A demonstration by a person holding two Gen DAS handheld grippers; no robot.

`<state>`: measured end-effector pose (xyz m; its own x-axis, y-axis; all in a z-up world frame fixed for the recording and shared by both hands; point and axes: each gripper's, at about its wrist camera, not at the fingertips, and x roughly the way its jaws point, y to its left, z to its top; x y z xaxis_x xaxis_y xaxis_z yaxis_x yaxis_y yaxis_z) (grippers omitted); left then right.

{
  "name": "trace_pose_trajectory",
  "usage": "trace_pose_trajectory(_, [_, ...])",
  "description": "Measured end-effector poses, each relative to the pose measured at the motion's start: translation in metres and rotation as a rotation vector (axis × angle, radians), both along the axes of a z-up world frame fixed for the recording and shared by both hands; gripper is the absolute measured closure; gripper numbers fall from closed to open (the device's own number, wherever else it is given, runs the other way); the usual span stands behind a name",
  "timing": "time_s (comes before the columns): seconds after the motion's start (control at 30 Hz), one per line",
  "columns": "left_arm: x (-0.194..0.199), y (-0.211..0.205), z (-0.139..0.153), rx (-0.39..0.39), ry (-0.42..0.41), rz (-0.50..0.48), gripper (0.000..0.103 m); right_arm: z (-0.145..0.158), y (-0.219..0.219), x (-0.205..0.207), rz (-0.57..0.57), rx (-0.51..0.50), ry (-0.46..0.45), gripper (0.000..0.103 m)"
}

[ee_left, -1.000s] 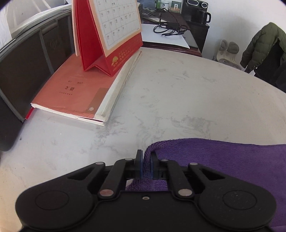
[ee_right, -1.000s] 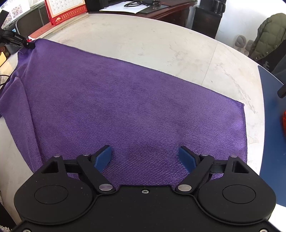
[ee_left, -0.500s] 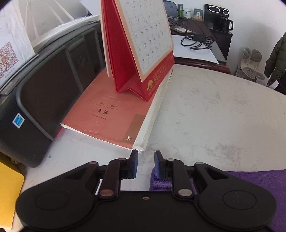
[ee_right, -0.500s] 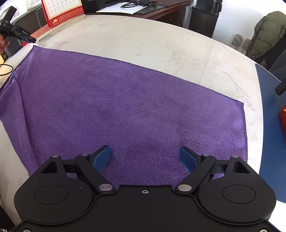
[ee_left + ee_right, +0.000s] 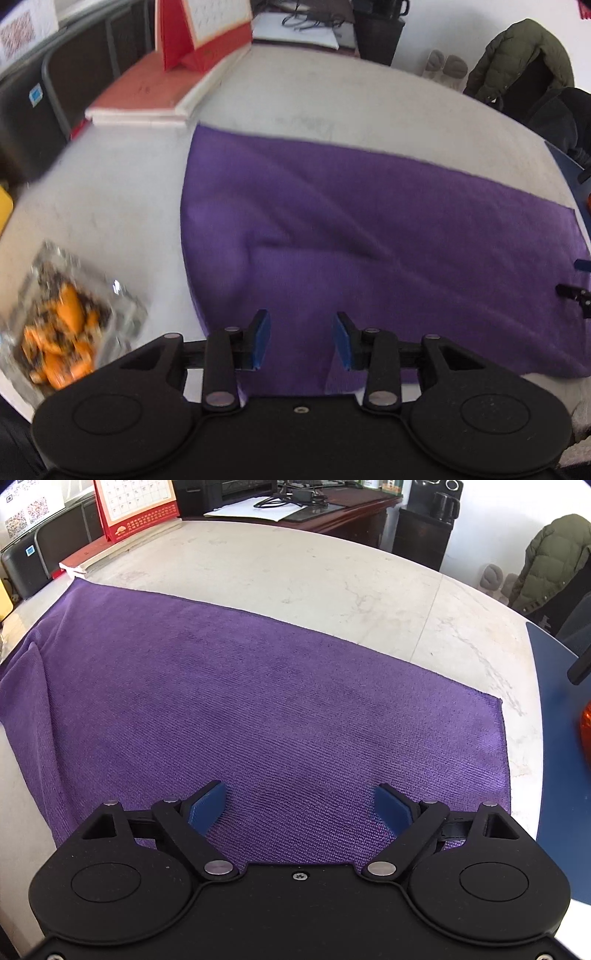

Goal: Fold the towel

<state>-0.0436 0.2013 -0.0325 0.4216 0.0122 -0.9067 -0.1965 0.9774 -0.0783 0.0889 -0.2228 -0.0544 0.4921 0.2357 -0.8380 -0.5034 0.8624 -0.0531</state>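
1. The purple towel (image 5: 258, 709) lies spread on the table (image 5: 314, 576), one long edge along the table's near edge, the other running across its middle.
2. Its left end is rumpled: a loose fold (image 5: 26, 686) lies by the table's left edge, and creases run slantwise across the cloth in the left wrist view.
3. The left gripper (image 5: 301, 338) hangs above the towel's near left part, jaws parted, blue pads (image 5: 262, 338) holding nothing.
4. The right gripper (image 5: 299, 806) hangs above the near right part, jaws spread wider, also holding nothing.
5. A red book (image 5: 147, 92) lies at the table's far left corner, just beyond the towel's far left corner, with a calendar (image 5: 136, 506) standing on it.
6. A clear dish (image 5: 70, 314) with orange bits sits at the near left edge, just beside the towel; this view is blurred.
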Motion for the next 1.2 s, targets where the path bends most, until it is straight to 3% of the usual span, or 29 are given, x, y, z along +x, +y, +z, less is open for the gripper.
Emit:
trace_pose_trajectory(0.07, [-0.008,-0.001,-0.013,0.001,0.025,0.015,0.069,0.001,0.001,-0.003,0.016,-0.014,-0.008,0.015])
trace_pose_trajectory(0.27, [-0.017,0.008,-0.011,0.044,0.077,-0.011,0.067,0.002,-0.007,0.001,0.048,-0.028,-0.015,0.015])
trace_pose_trajectory(0.57, [-0.028,0.019,-0.008,0.115,0.152,-0.061,0.060,-0.004,-0.028,-0.005,-0.024,-0.027,-0.007,0.015])
trace_pose_trajectory(0.77, [-0.024,0.017,-0.008,0.211,0.202,-0.127,0.056,-0.005,-0.037,-0.017,-0.065,-0.036,0.003,0.014])
trace_pose_trajectory(0.93, [-0.027,0.012,-0.005,0.345,0.252,-0.150,0.058,-0.004,-0.040,-0.018,-0.081,-0.050,0.024,0.014])
trace_pose_trajectory(1.03, [-0.030,0.016,0.014,0.318,0.204,-0.116,0.058,-0.002,-0.042,-0.017,-0.078,-0.066,0.038,0.014])
trace_pose_trajectory(1.2, [-0.016,0.015,0.055,0.247,0.020,-0.055,0.058,0.001,-0.042,-0.012,-0.067,-0.097,0.069,0.013])
